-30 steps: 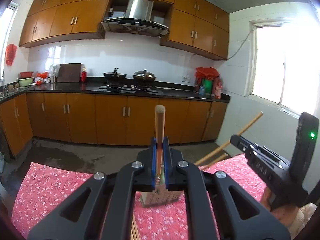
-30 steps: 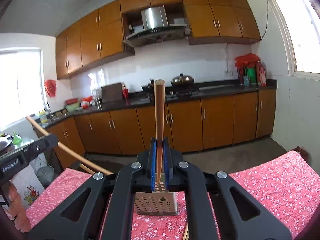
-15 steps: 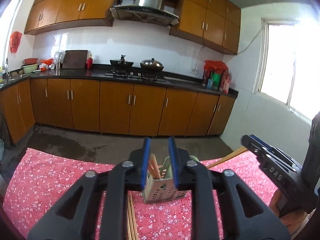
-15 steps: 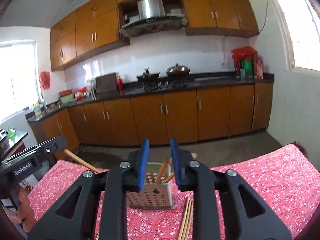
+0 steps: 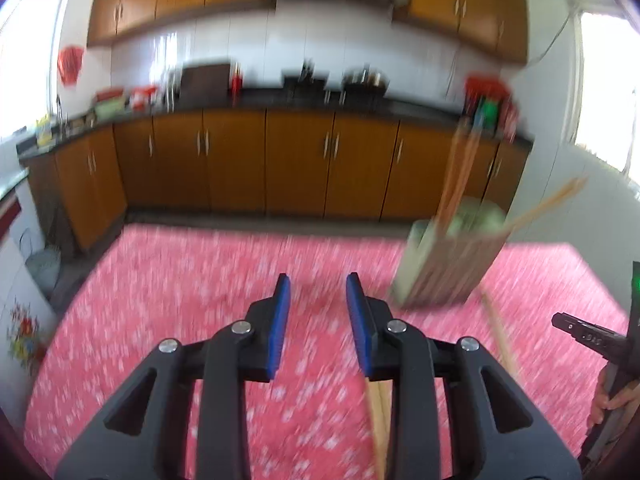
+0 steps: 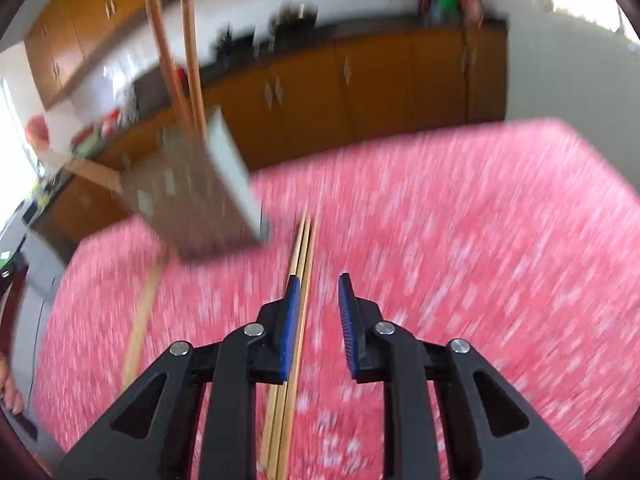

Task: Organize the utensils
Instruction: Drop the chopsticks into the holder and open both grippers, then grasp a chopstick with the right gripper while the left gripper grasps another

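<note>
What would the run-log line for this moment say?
left gripper: open, empty | right gripper: open, over loose chopsticks | holder: upright on cloth, chopsticks inside

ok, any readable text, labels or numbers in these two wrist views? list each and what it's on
None is readable.
Right gripper, seen at the edge of the left wrist view: pale marks on its black body, too blurred to read.
Bottles on the counter: any labels are smeared by motion blur.
</note>
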### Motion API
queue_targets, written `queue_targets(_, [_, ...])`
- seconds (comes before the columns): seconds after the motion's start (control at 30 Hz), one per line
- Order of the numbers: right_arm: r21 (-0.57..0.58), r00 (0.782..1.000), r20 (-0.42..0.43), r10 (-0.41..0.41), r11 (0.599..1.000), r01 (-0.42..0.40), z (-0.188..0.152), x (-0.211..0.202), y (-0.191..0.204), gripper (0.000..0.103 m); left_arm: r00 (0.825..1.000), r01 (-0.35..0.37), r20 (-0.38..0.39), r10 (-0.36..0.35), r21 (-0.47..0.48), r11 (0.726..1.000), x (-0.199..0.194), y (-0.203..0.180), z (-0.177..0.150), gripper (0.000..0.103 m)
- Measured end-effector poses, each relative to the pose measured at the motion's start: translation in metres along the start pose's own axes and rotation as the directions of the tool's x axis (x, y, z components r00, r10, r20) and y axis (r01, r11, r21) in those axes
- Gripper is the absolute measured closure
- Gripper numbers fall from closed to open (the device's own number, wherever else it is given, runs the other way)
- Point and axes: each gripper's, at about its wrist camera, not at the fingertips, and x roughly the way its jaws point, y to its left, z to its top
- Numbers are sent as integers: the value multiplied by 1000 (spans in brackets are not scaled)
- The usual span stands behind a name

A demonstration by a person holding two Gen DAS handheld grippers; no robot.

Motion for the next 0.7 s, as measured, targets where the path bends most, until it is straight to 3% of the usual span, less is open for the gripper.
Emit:
queue_targets(0.1, [-32,995,-95,24,999,-28,-26,23,7,86,993,15,-115,-16,-12,1000,26,5,-32,73])
queue_targets(0.2, [-78,991,-137,7,997,-18,-39,34,17,87,982,52,-182,-57,-31,998,39,5,-54,73])
queue_targets(0.33, [-123,993,-110,-49,992,35,-39,36,27,91,968,94,-229,-98,-29,995,48,-3,-72,73])
queue_targets(0.57, [-157,991,-125,-55,987,35,-44,40,27,91,949,141,-283,-137,-5,990,56,-21,-85,75])
queue_targets(0.7, [-167,987,-90,-135,979,119,-43,43,24,95,941,152,-307,-143,5,988,60,-30,-88,79])
